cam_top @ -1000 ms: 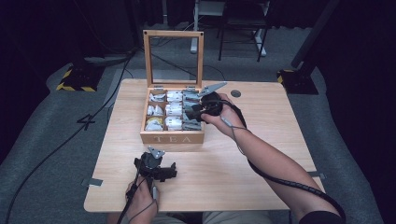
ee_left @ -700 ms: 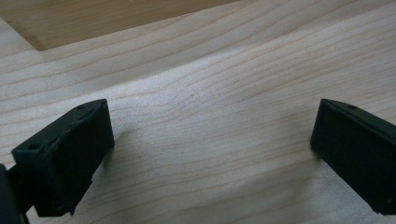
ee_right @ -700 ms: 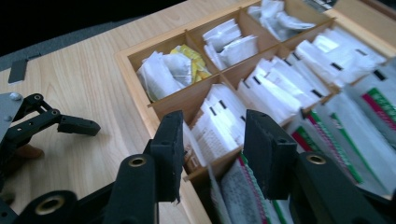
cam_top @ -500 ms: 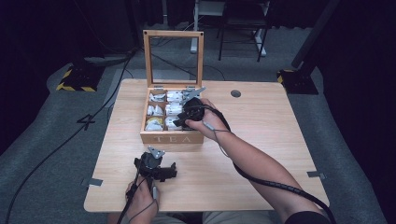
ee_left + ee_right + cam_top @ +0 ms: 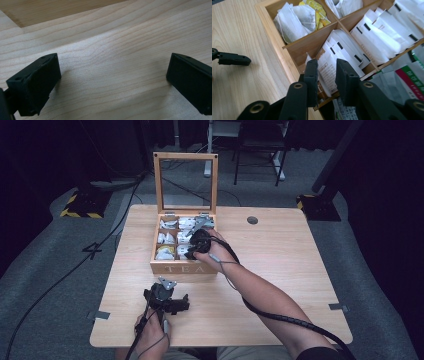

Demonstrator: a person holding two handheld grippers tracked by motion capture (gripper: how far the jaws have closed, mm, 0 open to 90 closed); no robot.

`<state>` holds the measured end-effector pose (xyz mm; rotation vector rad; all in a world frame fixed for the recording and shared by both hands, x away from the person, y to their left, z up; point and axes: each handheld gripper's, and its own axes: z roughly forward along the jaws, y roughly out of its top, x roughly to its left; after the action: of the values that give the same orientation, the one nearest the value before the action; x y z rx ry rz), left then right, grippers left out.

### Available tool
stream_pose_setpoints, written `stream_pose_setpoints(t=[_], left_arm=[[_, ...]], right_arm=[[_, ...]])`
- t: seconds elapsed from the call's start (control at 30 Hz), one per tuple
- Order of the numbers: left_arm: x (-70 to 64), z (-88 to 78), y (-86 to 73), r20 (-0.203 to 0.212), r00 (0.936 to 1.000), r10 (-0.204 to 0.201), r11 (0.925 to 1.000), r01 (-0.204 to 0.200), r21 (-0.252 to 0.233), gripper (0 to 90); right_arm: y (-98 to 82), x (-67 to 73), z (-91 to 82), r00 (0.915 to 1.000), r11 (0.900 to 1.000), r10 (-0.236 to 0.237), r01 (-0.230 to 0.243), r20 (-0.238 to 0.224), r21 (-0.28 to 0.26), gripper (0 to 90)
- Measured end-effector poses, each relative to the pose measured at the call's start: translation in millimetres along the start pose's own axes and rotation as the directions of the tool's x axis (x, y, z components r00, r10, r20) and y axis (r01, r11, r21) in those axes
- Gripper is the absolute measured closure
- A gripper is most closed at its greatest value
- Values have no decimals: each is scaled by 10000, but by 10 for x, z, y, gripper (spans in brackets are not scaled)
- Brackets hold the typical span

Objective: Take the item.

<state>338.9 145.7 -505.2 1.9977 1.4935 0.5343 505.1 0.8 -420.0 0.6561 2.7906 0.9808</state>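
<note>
Near the table's front edge, the left gripper (image 5: 172, 304) rests on the pale wooden table (image 5: 280, 285), jaws wide apart and empty. Farther off, the right gripper (image 5: 325, 71) has just been closing around a white paper tea sachet (image 5: 327, 70) in the open wooden tea box (image 5: 177, 267); lifting it out remains.

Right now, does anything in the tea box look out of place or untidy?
Nothing looks damaged or spilled. In the tea box, one white sachet stands higher than its neighbours, between the right gripper fingers, which have been closing.
</note>
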Motion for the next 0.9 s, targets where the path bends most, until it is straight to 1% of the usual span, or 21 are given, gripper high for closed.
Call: stream_pose_setpoints(t=[0.1, 0.2, 0.27, 0.3, 0.37, 0.43, 0.47, 0.57, 0.63, 0.77, 0.9], left_arm=[[2, 1, 2, 21, 10000, 24, 10000, -24, 12, 0], [1, 1, 2, 10, 10000, 14, 10000, -14, 12, 0], [1, 1, 2, 27, 10000, 19, 10000, -19, 15, 0], [2, 2, 3, 34, 10000, 29, 10000, -29, 15, 0], [3, 2, 4, 28, 10000, 40, 10000, -40, 16, 0], [5, 3, 4, 12, 10000, 63, 10000, -63, 3, 0], [5, 3, 4, 14, 10000, 60, 10000, -60, 1, 0], [5, 3, 5, 15, 10000, 61, 10000, -61, 3, 0], [5, 3, 5, 12, 10000, 61, 10000, -61, 4, 0], [5, 3, 5, 11, 10000, 61, 10000, -61, 3, 0], [4, 3, 4, 13, 10000, 56, 10000, -56, -1, 0]], right_arm=[[-2, 12, 54, 9999, 9998, 74, -73, -68, 173, 750], [3, 38, 85, 9997, 9994, 201, -203, 103, 273, 757], [12, 50, 100, 9996, 9991, 196, -203, 214, 360, 764], [19, 55, 106, 9995, 9988, 215, -226, 245, 443, 778], [31, 62, 113, 9994, 9976, 301, -310, 160, 619, 839], [40, 73, 114, 9997, 9970, 179, -193, 186, 754, 900], [43, 76, 115, 9997, 9969, 125, -139, 193, 771, 900], [50, 91, 113, 9999, 9968, -7, -5, 149, 798, 900], [62, 111, 100, 9998, 9975, -143, 132, 150, 692, 900], [98, 133, 58, 9987, 9976, -417, 401, 277, 558, 900], [127, 113, -22, 9988, 9989, -410, 403, 271, 255, 900]])
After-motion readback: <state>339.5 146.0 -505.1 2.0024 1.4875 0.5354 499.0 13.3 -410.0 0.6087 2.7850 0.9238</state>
